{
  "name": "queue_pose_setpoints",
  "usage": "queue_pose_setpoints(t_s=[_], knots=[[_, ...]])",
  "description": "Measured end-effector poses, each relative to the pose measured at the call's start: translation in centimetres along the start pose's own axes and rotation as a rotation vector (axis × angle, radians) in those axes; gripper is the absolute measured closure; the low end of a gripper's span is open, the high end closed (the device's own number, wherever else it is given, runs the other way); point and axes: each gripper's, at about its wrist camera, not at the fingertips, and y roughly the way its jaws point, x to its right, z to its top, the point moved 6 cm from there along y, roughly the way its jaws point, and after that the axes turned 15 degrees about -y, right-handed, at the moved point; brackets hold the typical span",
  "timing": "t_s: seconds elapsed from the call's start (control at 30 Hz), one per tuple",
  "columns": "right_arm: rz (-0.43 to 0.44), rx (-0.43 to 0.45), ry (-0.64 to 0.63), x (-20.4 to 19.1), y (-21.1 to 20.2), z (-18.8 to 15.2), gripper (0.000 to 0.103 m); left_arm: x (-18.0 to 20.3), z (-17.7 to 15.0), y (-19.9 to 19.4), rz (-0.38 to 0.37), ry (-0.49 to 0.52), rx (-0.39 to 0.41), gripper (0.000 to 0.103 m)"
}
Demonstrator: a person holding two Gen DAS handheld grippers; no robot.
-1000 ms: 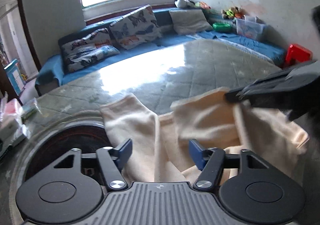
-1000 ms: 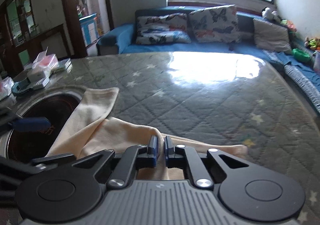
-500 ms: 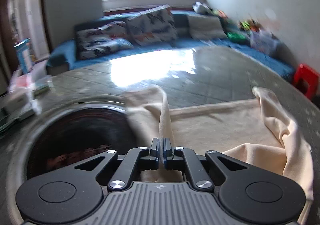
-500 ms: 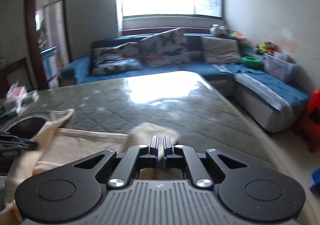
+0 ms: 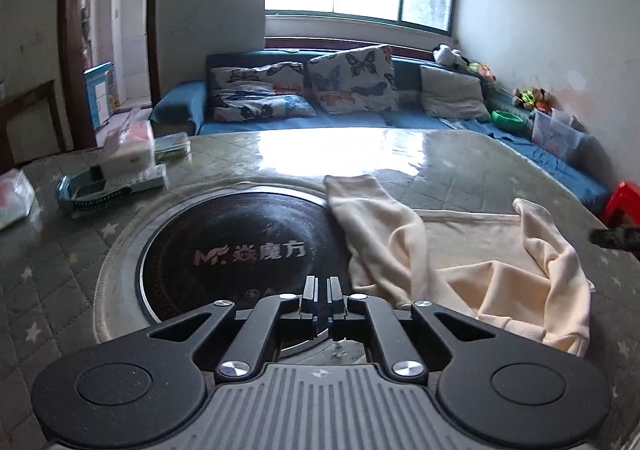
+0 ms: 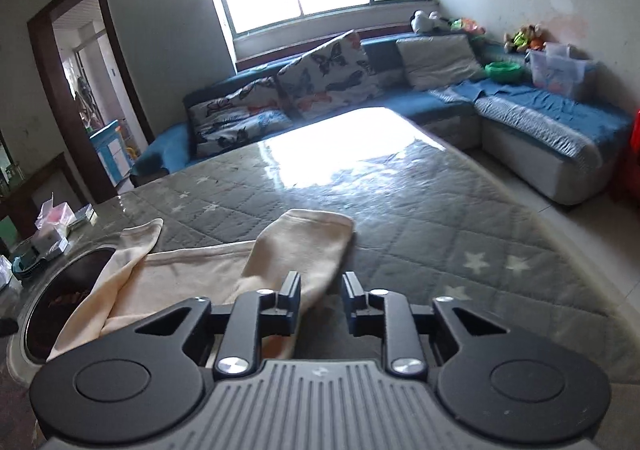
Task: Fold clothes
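In the left wrist view, the left gripper [image 5: 322,300] hangs above the round black cooktop [image 5: 240,250] that is set into the quilted table [image 5: 480,169]. Its fingers are pressed almost together, with only a thin slit between them, and no cloth is caught there. The cream garment [image 5: 472,250] lies to the right of it on the table. One sleeve reaches up along the edge of the cooktop, the other is bunched at the far right side, and the middle part lies rather flat. A dark tip at the right border is probably the other gripper, but it is too small to be sure.

In the right wrist view, the right gripper [image 6: 322,300] is spread, and it holds nothing. The near sleeve of the garment [image 6: 188,274] lies just in front of the left finger, turned over the body part — its cuff points away from the camera.

As I judge it, the folding is only partly done. The sleeves seem laid inward, but loosely and with wrinkles, and no compact folded packet is to be seen — the body would have to be folded over.
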Motion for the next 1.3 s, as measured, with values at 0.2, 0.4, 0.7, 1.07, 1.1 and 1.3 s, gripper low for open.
queue_pose_setpoints(t_s=[0.2, 0.4, 0.7, 1.07, 1.1, 1.3], knots=[[-0.007, -0.062, 0.012, -0.2, 4.2, 0.3, 0.066, 4.2, 0.4, 3.3, -0.031, 0.108, -0.022, 0.061], [0.034, -0.111, 0.077, 0.1, 6.5, -0.1, 0.066, 8.3, 0.7, 6.6, -0.062, 0.216, -0.045, 0.059], [0.064, -0.094, 0.084, -0.6, 6.2, -0.3, 0.098, 8.2, -0.9, 11.4, -0.011, 0.247, -0.138, 0.098], [-0.022, 0.060, 0.065, 0.5, -1.0, 0.0, 0.098, 2.0, 0.2, 2.1, 0.019, 0.041, 0.004, 0.099], [-0.031, 0.069, 0.066, 0.7, -1.8, -0.2, 0.098, 1.3, 0.0, 1.1, 0.023, 0.022, 0.010, 0.099], [-0.089, 0.119, 0.074, 2.1, -6.6, -1.8, 0.099, -2.5, -2.6, -4.1, 0.050, -0.088, 0.005, 0.099]])
